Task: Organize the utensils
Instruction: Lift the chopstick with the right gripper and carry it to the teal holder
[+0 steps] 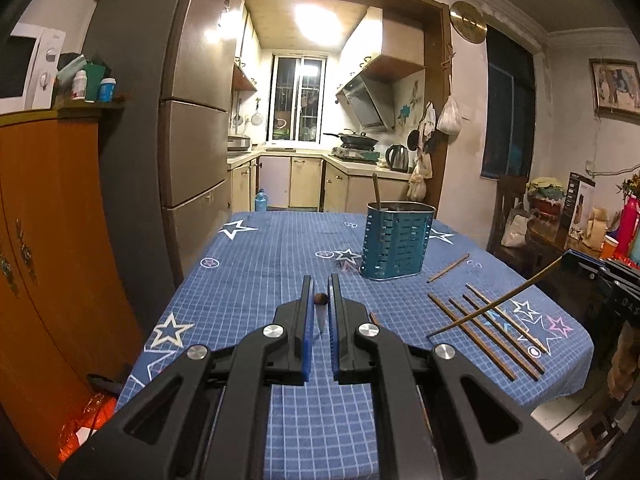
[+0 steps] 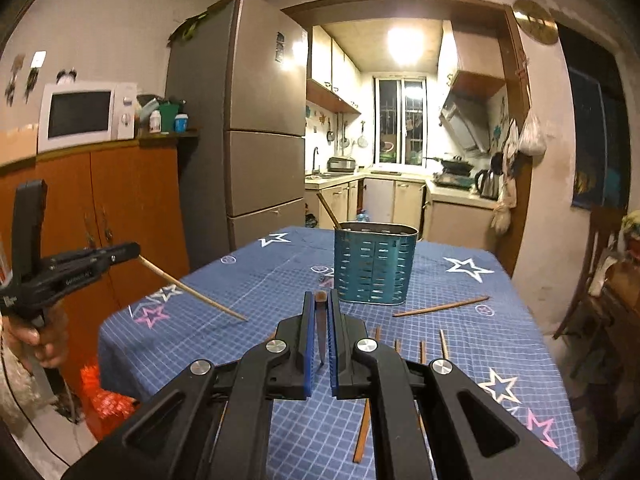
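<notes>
Left wrist view, left gripper [image 1: 321, 298] jaws clamped on a chopstick [image 1: 321, 299], right gripper [image 2: 320, 300] likewise, holder [image 1: 396, 240] beyond

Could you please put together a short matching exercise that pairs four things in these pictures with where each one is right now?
Things:
1. blue slotted utensil holder
2. chopstick in the left gripper
3. row of chopsticks
4. kettle

Places:
A. lying flat on the tablecloth
B. on the kitchen counter in the far room
C. standing upright on the table
D. held above the table, slanting downward

Pairs: 1-C, 2-D, 3-A, 4-B
</notes>
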Tool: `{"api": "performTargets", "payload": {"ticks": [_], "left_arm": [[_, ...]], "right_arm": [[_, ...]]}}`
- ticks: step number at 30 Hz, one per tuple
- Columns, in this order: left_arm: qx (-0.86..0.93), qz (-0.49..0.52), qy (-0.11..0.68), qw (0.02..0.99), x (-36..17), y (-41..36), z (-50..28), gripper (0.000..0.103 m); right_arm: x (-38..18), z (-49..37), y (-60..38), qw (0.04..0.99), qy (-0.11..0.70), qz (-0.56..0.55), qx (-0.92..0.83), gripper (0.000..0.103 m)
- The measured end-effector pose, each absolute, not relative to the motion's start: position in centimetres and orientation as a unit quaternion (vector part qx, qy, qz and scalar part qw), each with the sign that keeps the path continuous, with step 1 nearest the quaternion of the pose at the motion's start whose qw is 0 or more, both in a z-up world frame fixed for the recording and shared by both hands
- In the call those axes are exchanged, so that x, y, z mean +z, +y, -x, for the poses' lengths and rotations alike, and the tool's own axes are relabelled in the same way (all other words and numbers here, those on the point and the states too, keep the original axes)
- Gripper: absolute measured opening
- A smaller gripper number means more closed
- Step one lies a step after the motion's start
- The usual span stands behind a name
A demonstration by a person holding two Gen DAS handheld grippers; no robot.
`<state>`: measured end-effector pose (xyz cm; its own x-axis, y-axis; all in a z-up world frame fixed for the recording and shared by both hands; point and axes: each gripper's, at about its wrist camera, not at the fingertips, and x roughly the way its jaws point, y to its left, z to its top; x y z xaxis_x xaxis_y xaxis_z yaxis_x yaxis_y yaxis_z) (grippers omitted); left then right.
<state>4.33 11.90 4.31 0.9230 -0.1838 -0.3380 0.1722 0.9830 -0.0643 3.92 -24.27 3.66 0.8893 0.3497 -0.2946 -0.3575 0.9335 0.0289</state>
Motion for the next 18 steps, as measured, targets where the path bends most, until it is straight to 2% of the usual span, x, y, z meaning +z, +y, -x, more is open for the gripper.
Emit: {"api": "performTargets", "payload": {"ticks": [10, 18], "left_arm": [[-0.104, 0.016, 0.201, 0.974, 7.1, 10.9, -7.5, 0.005], [-0.126, 0.006, 0.206, 0.97, 9.4, 9.9, -9.0, 0.005]], "right_arm": [[5.2, -6.9, -25.7, 0.962, 0.17, -0.03, 0.212, 0.007], [8.4, -7.2, -26.4, 0.962, 0.161, -0.024, 0.217, 0.007]]}}
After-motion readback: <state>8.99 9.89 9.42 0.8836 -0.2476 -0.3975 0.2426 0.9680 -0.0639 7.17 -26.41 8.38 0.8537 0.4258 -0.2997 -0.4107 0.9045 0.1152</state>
